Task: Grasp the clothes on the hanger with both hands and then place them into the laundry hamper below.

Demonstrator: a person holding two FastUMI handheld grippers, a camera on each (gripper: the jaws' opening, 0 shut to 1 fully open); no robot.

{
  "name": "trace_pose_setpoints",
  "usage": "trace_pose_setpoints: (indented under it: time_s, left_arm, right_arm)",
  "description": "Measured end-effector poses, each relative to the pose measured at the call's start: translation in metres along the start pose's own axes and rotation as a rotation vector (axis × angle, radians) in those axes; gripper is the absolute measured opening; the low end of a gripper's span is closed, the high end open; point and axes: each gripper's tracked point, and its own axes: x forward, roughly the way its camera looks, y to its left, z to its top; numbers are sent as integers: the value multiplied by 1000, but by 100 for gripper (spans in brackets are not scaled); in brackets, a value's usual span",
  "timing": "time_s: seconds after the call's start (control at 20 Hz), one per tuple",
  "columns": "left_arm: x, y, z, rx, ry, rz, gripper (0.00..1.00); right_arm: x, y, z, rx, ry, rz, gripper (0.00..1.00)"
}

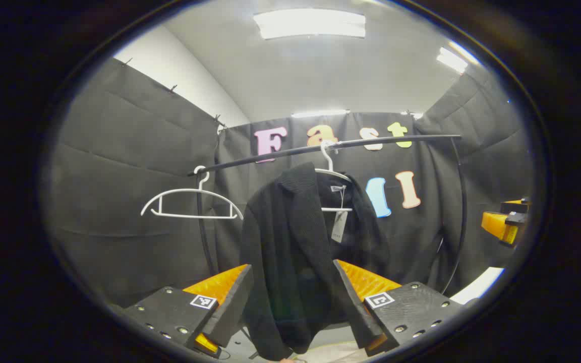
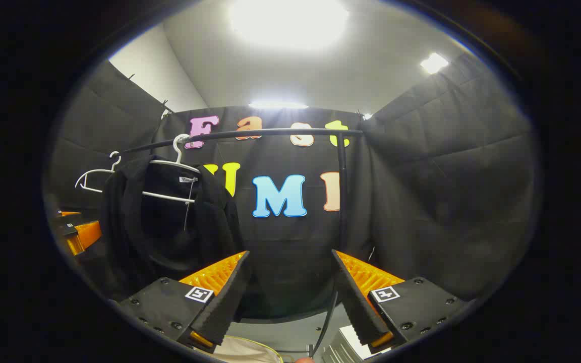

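Observation:
A black jacket (image 1: 290, 237) hangs on a white hanger (image 1: 332, 174) from the dark rail (image 1: 371, 141). My left gripper (image 1: 293, 267) is open and faces the jacket's lower half. The cloth shows in the gap between its fingers, which do not press on it. In the right gripper view the jacket (image 2: 159, 227) hangs at the left on its hanger (image 2: 172, 164). My right gripper (image 2: 289, 254) is open with nothing between its fingers, and points at the wall to the right of the jacket. A pale rim (image 2: 250, 353), perhaps the hamper, shows low down.
An empty white hanger (image 1: 189, 204) hangs at the rail's left end. The rail's upright post (image 2: 342, 191) stands right of the jacket. The right gripper (image 1: 505, 222) shows at the far right of the left gripper view, and the left gripper (image 2: 76, 232) at the far left of the right gripper view.

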Motion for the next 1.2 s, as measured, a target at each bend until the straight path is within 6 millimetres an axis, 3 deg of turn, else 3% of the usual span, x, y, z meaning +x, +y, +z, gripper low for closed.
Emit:
trace_pose_setpoints:
  time_s: [0.55,0.9,1.2]
  left_arm:
    - [3,0,8,11,-12,-7,92]
    - [3,3,10,15,-16,-14,92]
    - [3,13,10,15,-25,-43,92]
  right_arm:
    - [-2,1,10,5,-37,10,95]
    - [1,12,7,19,-21,11,97]
    - [2,34,1,52,-7,24,97]
